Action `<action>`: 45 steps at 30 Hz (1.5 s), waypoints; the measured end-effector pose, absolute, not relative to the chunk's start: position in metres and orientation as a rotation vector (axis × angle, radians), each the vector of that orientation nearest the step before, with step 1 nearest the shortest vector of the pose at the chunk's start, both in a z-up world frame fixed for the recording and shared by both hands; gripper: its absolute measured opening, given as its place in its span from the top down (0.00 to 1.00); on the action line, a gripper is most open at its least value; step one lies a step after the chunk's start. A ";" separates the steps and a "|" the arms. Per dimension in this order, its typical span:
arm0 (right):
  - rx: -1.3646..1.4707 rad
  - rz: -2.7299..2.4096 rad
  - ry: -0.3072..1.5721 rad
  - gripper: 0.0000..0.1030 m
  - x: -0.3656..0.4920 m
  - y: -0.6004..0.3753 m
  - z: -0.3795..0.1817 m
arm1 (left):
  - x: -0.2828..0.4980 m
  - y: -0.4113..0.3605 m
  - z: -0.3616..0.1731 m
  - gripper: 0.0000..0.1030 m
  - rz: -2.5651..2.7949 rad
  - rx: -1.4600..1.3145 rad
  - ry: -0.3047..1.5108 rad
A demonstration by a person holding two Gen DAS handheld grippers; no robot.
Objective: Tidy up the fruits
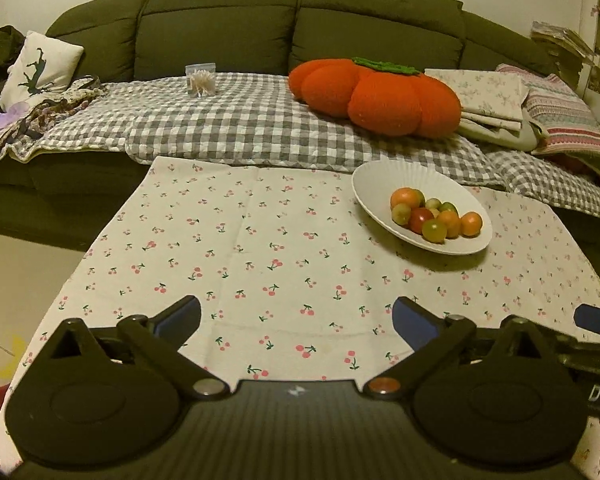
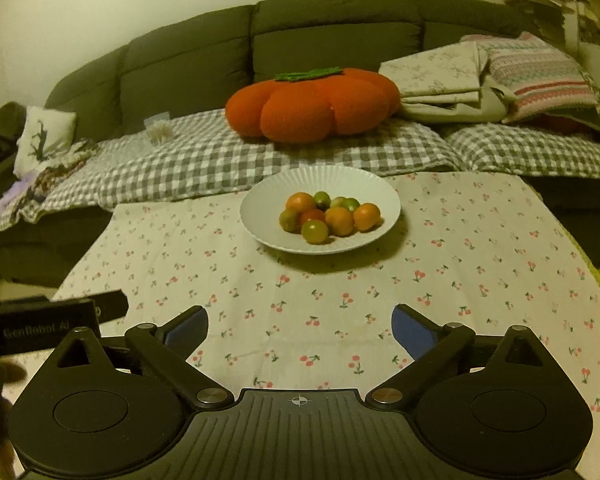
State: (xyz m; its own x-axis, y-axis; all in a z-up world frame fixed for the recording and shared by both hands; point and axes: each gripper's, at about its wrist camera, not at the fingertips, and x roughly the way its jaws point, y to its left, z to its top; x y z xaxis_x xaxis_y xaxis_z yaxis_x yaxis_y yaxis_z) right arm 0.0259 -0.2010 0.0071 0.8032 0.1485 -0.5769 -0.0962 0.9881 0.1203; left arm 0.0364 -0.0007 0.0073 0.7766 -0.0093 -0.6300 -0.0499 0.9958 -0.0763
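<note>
A white ribbed plate [image 1: 384, 184] [image 2: 364, 184] stands on the cherry-print tablecloth [image 1: 260, 248] [image 2: 460, 248] and holds several small orange, green and red fruits [image 1: 436, 216] [image 2: 332, 218]. My left gripper [image 1: 296, 320] is open and empty, low over the near part of the cloth, with the plate ahead to its right. My right gripper [image 2: 300, 324] is open and empty, with the plate straight ahead. Part of the right gripper [image 1: 596, 322] shows at the right edge of the left wrist view, and part of the left gripper [image 2: 52, 320] at the left edge of the right wrist view.
Behind the table is a dark green sofa [image 1: 228, 20] [image 2: 332, 20] with a grey checked blanket [image 1: 228, 120], an orange pumpkin cushion [image 1: 376, 92] [image 2: 312, 104], folded linens [image 1: 496, 96] [image 2: 440, 72], a small clear box [image 1: 200, 80] and a white pillow [image 1: 40, 64].
</note>
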 end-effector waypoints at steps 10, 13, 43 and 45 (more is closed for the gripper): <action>0.025 0.130 0.638 0.02 0.028 -0.197 0.000 | 0.041 -0.006 0.004 0.01 -0.002 -0.083 0.698; 0.027 0.135 0.646 0.02 0.029 -0.198 -0.001 | 0.042 -0.007 0.003 0.01 -0.002 -0.080 0.703; 0.045 0.117 0.641 0.02 0.029 -0.203 -0.001 | 0.044 -0.015 0.001 0.01 -0.034 -0.069 0.710; 0.045 0.117 0.641 0.02 0.029 -0.203 0.000 | 0.044 -0.015 0.001 0.01 -0.034 -0.070 0.710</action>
State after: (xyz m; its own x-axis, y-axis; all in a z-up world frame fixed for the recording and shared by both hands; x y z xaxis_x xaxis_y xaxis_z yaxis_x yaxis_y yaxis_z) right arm 0.0287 -0.2030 -0.0004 0.7950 0.1225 -0.5942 -0.0949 0.9925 0.0776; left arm 0.0442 -0.0152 0.0013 0.7581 -0.0552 -0.6498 0.0074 0.9971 -0.0761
